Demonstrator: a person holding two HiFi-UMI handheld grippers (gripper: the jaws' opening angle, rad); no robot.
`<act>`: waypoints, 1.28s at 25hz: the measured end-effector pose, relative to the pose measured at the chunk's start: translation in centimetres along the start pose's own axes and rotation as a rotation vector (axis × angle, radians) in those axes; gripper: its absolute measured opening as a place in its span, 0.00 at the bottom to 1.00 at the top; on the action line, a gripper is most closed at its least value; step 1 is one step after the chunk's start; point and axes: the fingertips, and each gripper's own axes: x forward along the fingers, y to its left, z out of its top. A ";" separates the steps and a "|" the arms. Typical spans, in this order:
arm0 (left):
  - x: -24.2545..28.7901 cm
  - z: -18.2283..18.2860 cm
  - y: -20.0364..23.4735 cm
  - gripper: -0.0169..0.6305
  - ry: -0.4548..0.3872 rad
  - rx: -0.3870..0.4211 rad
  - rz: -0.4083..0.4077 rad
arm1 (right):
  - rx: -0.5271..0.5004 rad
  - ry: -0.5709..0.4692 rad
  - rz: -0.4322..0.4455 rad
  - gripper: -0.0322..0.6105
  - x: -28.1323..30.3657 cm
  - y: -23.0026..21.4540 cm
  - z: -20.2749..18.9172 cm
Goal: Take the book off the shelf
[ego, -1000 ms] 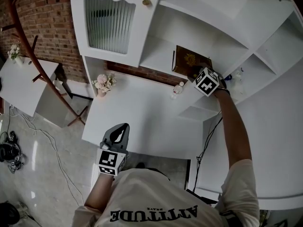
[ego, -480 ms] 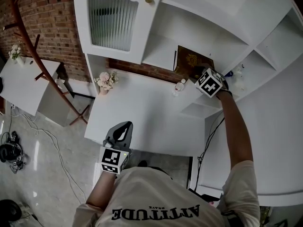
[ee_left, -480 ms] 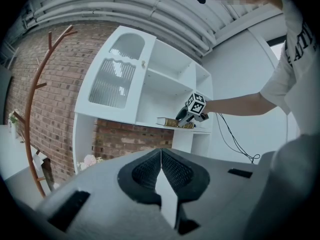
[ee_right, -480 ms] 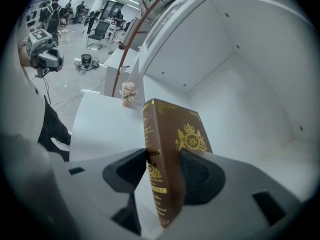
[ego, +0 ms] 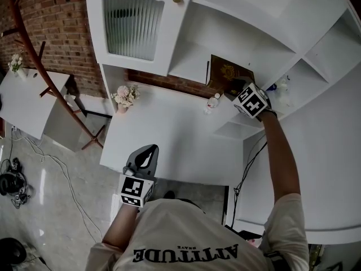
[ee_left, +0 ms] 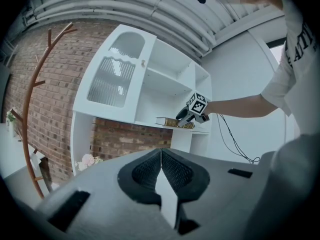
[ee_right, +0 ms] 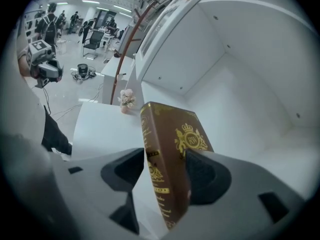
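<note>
A brown book [ego: 227, 71] with gold print lies on the white shelf [ego: 189, 66]. My right gripper [ego: 234, 88] reaches onto its near end. In the right gripper view the book [ee_right: 172, 144] fills the gap of that gripper [ee_right: 167, 170], one pad on the crested cover and one at the spine's edge. These jaws have just been opening a little with the book between them. My left gripper [ego: 146, 151] hangs level above the desk's front edge, its pads [ee_left: 172, 171] pressed together on nothing. The left gripper view shows the book [ee_left: 170, 121] flat on the shelf.
On the white desk [ego: 175, 134] under the shelves are a flower vase [ego: 125, 97] and a small figurine [ego: 212, 102]. A ribbed glass cabinet door [ego: 132, 24] is left of the shelf. Small items [ego: 280, 88] sit in the right compartment. A wooden coat stand [ego: 34, 55] stands at left.
The right gripper's cube has shifted slightly toward the right, with the wrist rolled a bit. The book and the left gripper stay where they were.
</note>
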 end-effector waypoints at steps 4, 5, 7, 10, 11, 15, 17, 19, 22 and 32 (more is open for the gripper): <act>-0.1 0.0 0.4 0.07 0.006 -0.002 0.003 | -0.092 0.039 -0.064 0.48 0.1 -0.2 -0.6; -0.2 -0.1 0.5 0.07 0.008 -0.002 0.004 | -0.114 0.045 -0.087 0.48 0.2 -0.3 -0.7; -0.1 0.0 0.5 0.07 0.011 0.001 0.003 | -0.155 0.052 -0.131 0.50 0.5 -0.5 -0.8; 0.0 0.1 0.6 0.07 0.012 0.003 0.001 | -0.216 0.059 -0.188 0.51 1.3 -0.6 -0.7; 0.1 0.1 0.6 0.07 0.012 0.004 0.002 | -0.231 0.062 -0.205 0.52 1.6 -0.6 -0.7; 0.3 0.1 0.8 0.07 0.020 0.004 0.008 | -0.269 0.099 -0.230 0.52 2.6 -0.4 -1.2; 0.3 -0.1 1.1 0.07 0.025 0.003 0.014 | -0.297 0.120 -0.271 0.52 3.1 -0.8 -1.4; 0.3 -0.2 1.2 0.07 0.028 0.003 0.022 | -0.357 0.152 -0.339 0.52 3.6 -1.5 -1.7; 0.3 -0.3 1.3 0.07 0.031 0.001 0.031 | -0.390 0.169 -0.404 0.52 4.2 -1.8 -2.1; 0.2 -0.6 1.0 0.07 0.045 -0.002 0.041 | -0.384 0.107 -0.518 0.52 4.4 -2.2 -2.2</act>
